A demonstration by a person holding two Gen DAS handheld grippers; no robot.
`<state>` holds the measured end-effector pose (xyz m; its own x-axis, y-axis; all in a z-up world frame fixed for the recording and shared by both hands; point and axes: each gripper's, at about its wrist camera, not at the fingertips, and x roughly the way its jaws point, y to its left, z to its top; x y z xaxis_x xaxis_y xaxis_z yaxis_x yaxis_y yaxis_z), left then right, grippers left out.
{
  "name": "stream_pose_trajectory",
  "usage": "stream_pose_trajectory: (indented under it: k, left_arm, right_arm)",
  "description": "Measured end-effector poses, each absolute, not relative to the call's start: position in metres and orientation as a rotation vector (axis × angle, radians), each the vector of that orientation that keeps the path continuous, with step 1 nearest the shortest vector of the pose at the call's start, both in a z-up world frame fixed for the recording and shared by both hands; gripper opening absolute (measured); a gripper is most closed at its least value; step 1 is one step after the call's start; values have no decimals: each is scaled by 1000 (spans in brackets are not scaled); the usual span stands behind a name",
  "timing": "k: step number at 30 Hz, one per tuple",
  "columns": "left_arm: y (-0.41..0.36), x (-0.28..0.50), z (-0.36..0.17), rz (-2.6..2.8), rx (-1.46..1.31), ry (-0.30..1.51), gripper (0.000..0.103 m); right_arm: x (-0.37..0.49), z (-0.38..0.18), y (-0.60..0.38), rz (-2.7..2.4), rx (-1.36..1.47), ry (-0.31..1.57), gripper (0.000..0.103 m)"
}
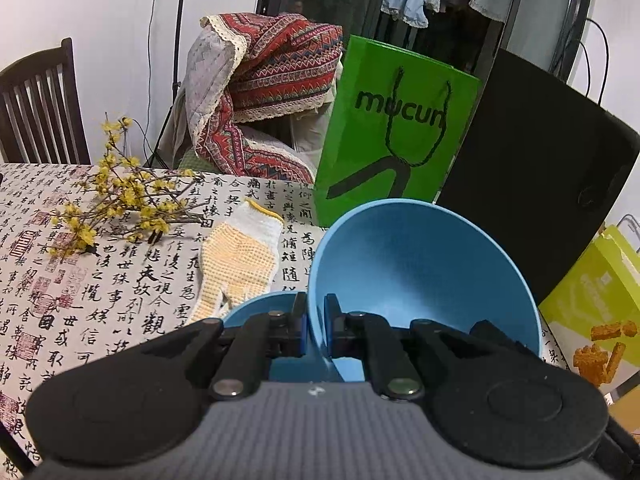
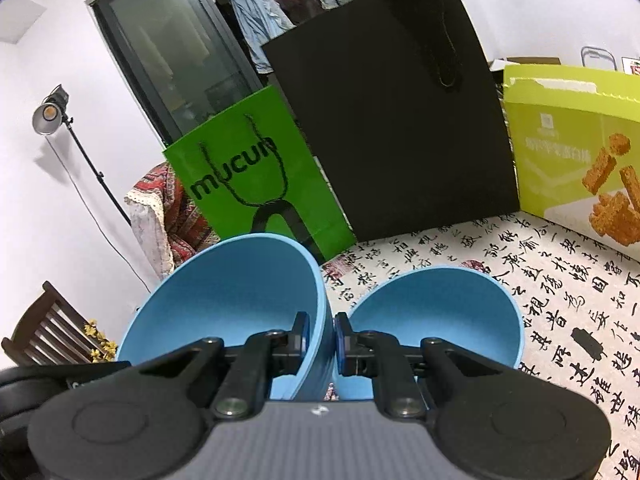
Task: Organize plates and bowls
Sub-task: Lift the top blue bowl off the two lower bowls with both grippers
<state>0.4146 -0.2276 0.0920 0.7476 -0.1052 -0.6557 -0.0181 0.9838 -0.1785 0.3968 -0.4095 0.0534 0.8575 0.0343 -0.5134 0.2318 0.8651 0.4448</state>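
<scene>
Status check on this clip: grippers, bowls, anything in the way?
Left gripper shut on blue bowl rim, bowl tilted. Right gripper shut on a blue bowl wall. Second bowl beside it. Glove and green bag close ahead.

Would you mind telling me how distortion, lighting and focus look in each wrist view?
Left wrist: fisheye bends the green bag and black bag; light is even and soft. Right wrist: dark corner vignetting, tilted scene, a lit studio lamp; the snack box print is blurry.
</scene>
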Motion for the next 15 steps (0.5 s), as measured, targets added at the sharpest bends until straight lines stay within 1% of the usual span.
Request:
stream_pose_trajectory:
  k: [15]
  left_arm:
    - [-208, 394, 106, -51, -172, 701, 9]
  right_arm:
    - [381, 66, -391, -71, 519, 525, 13]
